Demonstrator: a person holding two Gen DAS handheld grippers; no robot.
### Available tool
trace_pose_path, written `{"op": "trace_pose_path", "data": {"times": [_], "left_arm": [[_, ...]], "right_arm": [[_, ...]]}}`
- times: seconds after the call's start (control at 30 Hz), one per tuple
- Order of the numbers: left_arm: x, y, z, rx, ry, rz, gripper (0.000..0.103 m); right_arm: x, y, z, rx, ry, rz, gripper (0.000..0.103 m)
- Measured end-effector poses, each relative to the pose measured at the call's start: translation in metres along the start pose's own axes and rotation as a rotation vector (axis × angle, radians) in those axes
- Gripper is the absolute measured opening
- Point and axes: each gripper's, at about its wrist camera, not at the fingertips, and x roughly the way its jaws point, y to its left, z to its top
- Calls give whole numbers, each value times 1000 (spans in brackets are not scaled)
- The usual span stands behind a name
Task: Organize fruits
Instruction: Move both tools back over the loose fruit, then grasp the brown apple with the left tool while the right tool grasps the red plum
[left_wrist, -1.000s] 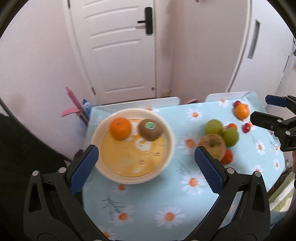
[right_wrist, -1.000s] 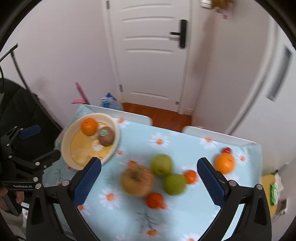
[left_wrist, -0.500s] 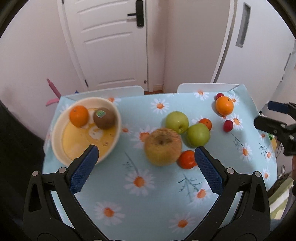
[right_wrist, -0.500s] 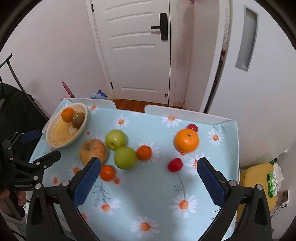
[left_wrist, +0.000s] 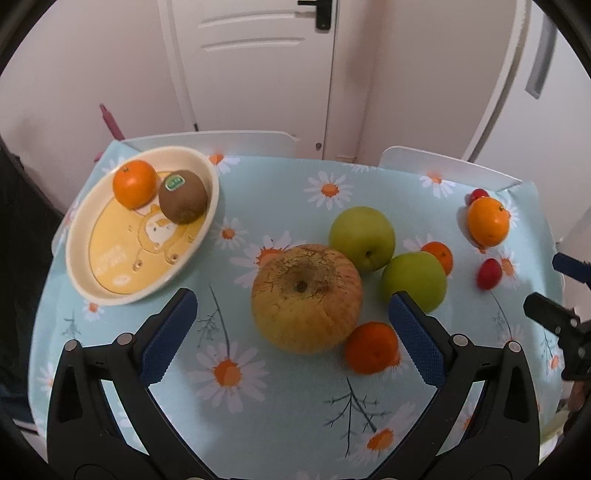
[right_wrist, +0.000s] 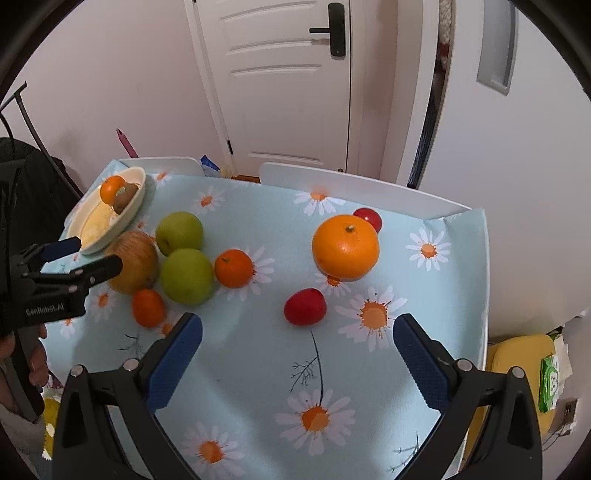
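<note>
A cream bowl (left_wrist: 81, 266) at the table's left holds an orange (left_wrist: 135, 182) and a kiwi (left_wrist: 183, 196). Loose on the daisy cloth lie a big yellow apple (left_wrist: 306, 299), two green apples (left_wrist: 362, 232) (left_wrist: 413, 280), small tangerines (left_wrist: 372, 347) (left_wrist: 437, 254), a large orange (left_wrist: 487, 221) and red fruits (left_wrist: 488, 273). My left gripper (left_wrist: 291, 332) is open and empty, just before the yellow apple. My right gripper (right_wrist: 295, 362) is open and empty, near a red fruit (right_wrist: 305, 306) and the large orange (right_wrist: 345, 246).
Two white chair backs (right_wrist: 354, 184) stand at the table's far edge, with a white door (right_wrist: 280, 81) behind. A yellow stool (right_wrist: 524, 365) sits right of the table. The left gripper also shows in the right wrist view (right_wrist: 70, 266).
Both grippers moved closer and lower over the table. The left view swung right from the bowl to the yellow apple; the right view swung right toward the large orange and red fruit.
</note>
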Motion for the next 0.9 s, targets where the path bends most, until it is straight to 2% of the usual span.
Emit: {"op": "trace_pose_path", "data": {"times": [0.23,0.4,0.5,0.6,0.63,0.67,0.9], "left_arm": [[24,0,-4,-40,13,33,103],[36,3,-6,-65,25,31,103],[42,2,-7,-71,32,23,102],[47,0,-7,-71,44,0,92],[48,-2,-7,-68,47,-15,83],[49,-4,-7,-63,52,-30,79],[50,-10,-7,-30,53,2,79]], "right_arm": [[26,-4,-6,-19,0,6,102],[42,-8,-7,-7,9,6,97],[49,-10,-6,-3,13,9,90],[54,-9,-6,-5,22,13,83],[55,-8,-7,-7,23,13,80],[56,-8,-6,-9,24,14,78],[60,-7,-5,-12,28,9,66]]}}
